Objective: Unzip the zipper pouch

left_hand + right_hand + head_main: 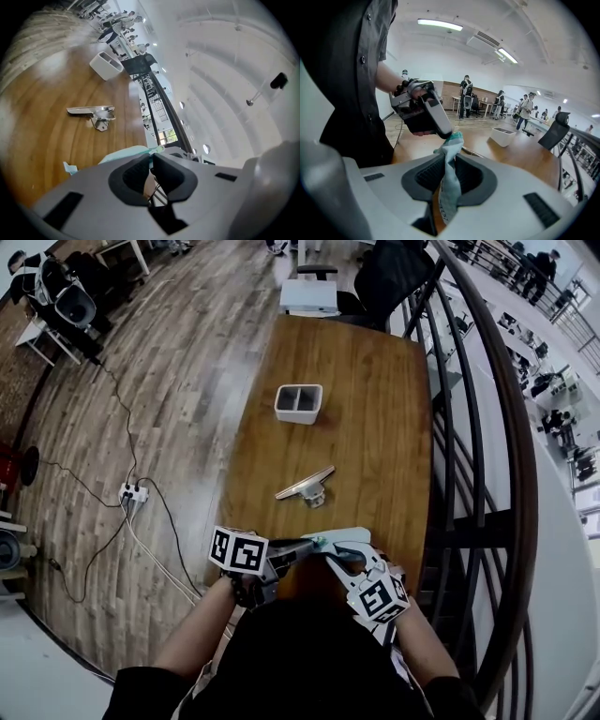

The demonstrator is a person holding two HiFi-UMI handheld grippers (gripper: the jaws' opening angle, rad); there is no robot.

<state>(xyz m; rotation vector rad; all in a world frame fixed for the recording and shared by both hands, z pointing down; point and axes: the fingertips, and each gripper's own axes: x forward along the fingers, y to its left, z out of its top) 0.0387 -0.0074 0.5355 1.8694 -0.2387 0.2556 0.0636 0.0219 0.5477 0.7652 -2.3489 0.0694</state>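
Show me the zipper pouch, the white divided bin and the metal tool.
zipper pouch (449, 189): right gripper view, its hanging cloth middle.
white divided bin (298, 416): head view, its near outer wall.
metal tool (302, 485): head view, its long flat bar.

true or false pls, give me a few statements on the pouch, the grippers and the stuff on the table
1. The right gripper is shut on the pouch. True.
2. The pouch lies flat on the table. False: both grippers hold it up off the table.
3. The left gripper is wide open. False: its jaws are pinched on the pouch's top edge.
4. The white box has two compartments. True.
5. The metal piece is in the box. False: it lies on the table, apart from the box.
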